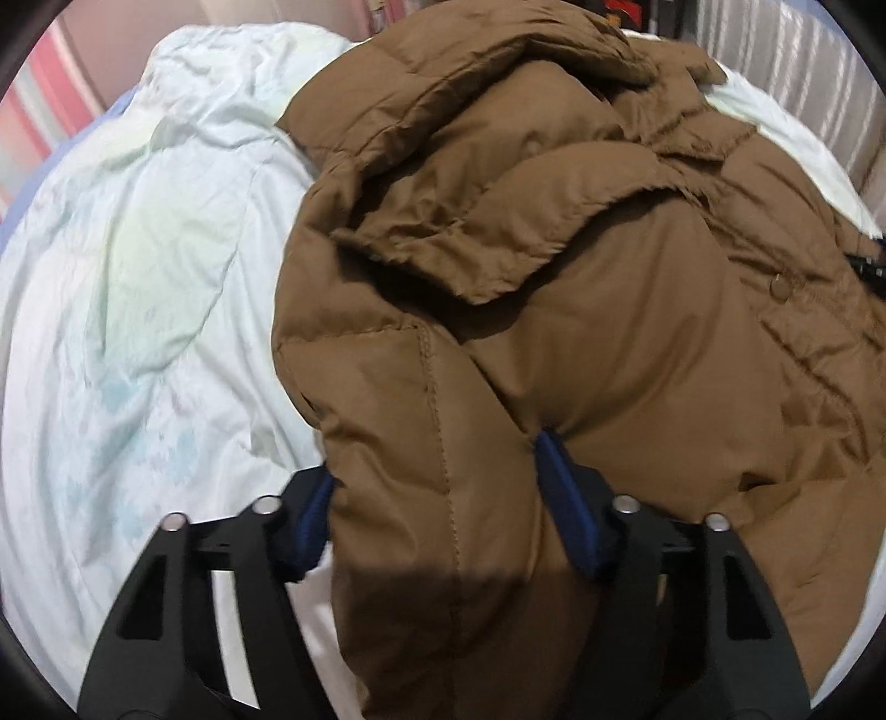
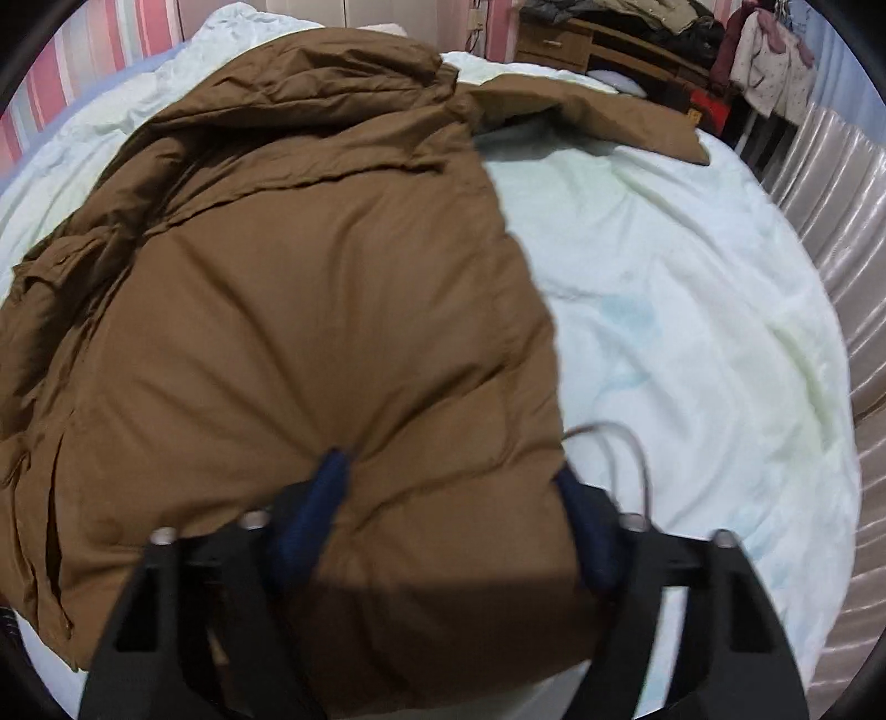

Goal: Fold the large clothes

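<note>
A large brown puffer coat (image 1: 554,277) lies bunched on a pale quilt (image 1: 138,277). My left gripper (image 1: 437,465) has its blue-padded fingers (image 1: 559,482) spread around a thick padded edge of the coat, and the fabric fills the gap between them. In the right wrist view the coat (image 2: 304,277) covers the left half, one sleeve stretching to the back right. My right gripper (image 2: 451,476) likewise straddles the coat's near edge, with its fingers (image 2: 318,498) pressing into the padding. A thin cord loop (image 2: 626,448) sticks out by its right finger.
The pale quilt (image 2: 692,277) covers the bed. A padded beige bed rail (image 2: 841,232) runs along the right. A wooden dresser (image 2: 581,44) with piled clothes stands at the back, and hanging garments (image 2: 775,66) are at the back right. A striped pink wall (image 1: 44,111) is at the left.
</note>
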`<state>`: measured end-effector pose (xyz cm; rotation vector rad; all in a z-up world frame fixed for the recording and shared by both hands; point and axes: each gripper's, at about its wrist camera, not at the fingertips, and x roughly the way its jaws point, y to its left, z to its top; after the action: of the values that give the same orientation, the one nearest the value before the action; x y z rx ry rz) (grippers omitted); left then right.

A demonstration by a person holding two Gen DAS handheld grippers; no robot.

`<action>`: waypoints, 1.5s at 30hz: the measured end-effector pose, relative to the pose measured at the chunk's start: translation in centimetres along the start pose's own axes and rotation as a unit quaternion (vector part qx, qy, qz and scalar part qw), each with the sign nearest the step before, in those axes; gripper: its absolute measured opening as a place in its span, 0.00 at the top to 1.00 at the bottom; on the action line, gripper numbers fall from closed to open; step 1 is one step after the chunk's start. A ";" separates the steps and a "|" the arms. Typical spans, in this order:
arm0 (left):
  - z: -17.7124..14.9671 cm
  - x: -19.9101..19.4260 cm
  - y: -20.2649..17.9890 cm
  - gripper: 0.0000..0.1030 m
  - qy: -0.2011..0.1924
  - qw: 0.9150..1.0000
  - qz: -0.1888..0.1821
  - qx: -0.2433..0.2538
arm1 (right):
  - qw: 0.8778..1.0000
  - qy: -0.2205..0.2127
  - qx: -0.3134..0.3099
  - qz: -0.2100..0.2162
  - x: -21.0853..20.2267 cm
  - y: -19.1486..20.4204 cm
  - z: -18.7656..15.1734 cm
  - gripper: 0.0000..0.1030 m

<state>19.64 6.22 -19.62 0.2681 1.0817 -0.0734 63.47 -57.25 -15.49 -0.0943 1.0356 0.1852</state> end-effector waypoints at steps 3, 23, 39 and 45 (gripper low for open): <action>0.3 0.4 -0.8 0.51 -0.006 0.999 0.020 0.041 | 1.000 0.003 -0.018 -0.005 -0.6 1.7 -0.6 0.74; -0.7 1.4 3.8 0.62 0.010 0.998 0.028 0.060 | 0.996 0.069 -0.049 -0.001 -12.7 13.5 -13.8 0.85; 5.4 0.8 7.6 0.03 0.006 1.000 0.004 -0.012 | 0.991 0.067 0.073 0.094 -13.5 8.2 -8.3 0.35; 11.2 2.5 7.5 0.03 0.003 1.000 0.002 -0.024 | 0.986 0.131 0.014 0.103 -13.2 8.6 -8.6 0.31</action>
<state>31.86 10.77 -15.51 0.2267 1.0880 -0.0423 47.91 -51.70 -8.40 0.0147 1.3111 0.3541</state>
